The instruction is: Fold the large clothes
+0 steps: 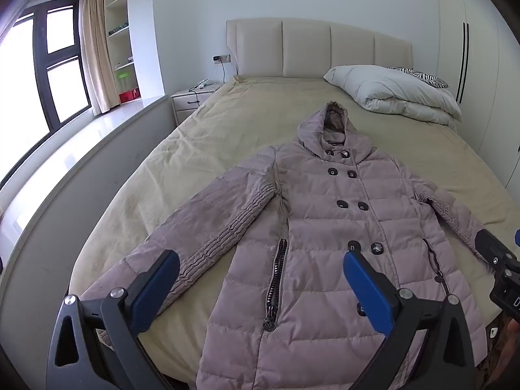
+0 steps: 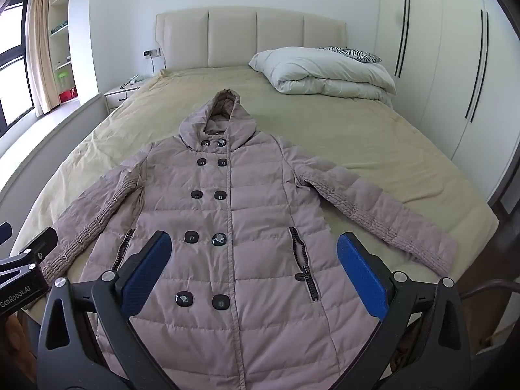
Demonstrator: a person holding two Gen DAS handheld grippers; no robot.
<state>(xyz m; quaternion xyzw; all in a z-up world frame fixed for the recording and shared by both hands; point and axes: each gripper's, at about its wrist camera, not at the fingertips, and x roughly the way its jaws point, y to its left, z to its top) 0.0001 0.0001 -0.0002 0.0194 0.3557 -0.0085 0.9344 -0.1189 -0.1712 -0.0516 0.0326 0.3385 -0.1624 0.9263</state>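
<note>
I hold both grippers above the coat [image 2: 234,227], which lies flat on the bed [image 2: 373,136], buttoned, sleeves spread. Left gripper [image 1: 260,273] and right gripper [image 2: 253,256] gape wide, empty. Folding hasn't begun; next I'd likely pinch a sleeve [image 2: 380,221] lying outside my right jaws.

– What covers the bed [image 2: 373,136]?
– A tan sheet. A coat [image 2: 234,214] lies flat on it, front up, sleeves spread.
– Anything else?
– A folded white duvet [image 2: 325,71] near the headboard, a striped pillow [image 2: 352,54] behind it.
</note>
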